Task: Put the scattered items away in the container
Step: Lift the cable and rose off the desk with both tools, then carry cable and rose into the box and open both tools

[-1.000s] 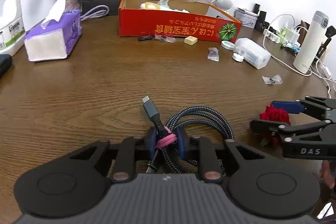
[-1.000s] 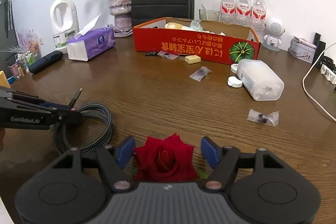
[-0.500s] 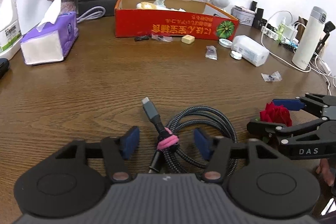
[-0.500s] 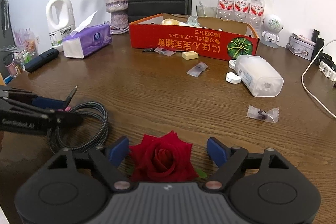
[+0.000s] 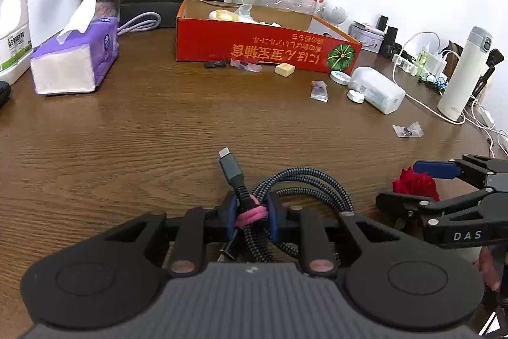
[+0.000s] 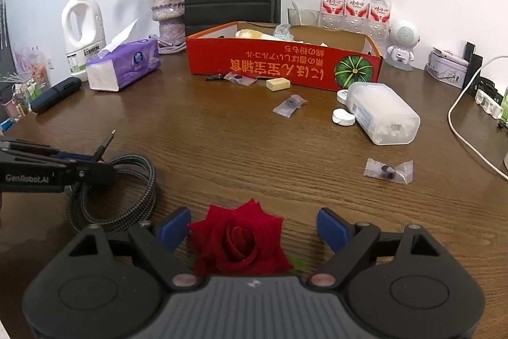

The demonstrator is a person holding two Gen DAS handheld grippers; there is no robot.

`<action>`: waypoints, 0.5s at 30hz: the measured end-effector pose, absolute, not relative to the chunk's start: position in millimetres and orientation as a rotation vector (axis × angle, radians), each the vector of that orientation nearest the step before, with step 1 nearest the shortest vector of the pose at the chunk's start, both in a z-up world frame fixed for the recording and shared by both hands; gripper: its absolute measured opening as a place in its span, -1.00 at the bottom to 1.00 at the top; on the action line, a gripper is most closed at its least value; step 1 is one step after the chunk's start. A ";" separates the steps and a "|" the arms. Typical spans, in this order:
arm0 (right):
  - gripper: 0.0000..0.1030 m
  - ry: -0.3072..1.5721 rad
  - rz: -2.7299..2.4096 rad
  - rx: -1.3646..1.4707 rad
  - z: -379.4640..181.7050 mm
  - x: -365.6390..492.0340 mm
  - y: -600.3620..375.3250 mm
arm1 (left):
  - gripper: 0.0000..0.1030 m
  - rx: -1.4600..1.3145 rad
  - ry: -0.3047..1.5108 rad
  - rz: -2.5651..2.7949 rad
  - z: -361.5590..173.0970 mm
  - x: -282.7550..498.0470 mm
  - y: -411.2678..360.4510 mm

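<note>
Brown wood-grain worktop (image 6: 222, 142) carries a red cardboard box (image 6: 285, 65) at the back with some items already inside; small wrapped sweets (image 6: 389, 170) and a pale plastic bottle (image 6: 381, 113) lie scattered before it; the left gripper (image 5: 250, 213) has its fingers closed narrowly on the coiled braided cable (image 5: 304, 186) at its pink tie; the right gripper (image 6: 254, 229) has just been opening, its blue fingers (image 6: 331, 227) standing wide on either side of the red rose (image 6: 238, 239), which rests on the worktop, neither pad pressing it
</note>
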State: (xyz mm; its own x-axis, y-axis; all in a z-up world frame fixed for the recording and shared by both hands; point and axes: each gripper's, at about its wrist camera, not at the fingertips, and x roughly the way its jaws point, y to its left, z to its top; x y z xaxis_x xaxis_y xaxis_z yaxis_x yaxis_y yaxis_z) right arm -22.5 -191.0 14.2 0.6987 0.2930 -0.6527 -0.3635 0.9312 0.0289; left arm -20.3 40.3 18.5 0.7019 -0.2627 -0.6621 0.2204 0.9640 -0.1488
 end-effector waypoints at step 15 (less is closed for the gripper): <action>0.68 0.700 0.363 -0.106 17.6 -25.4 -191.3 | -0.60 -0.075 0.708 -0.265 21.4 -25.6 43.4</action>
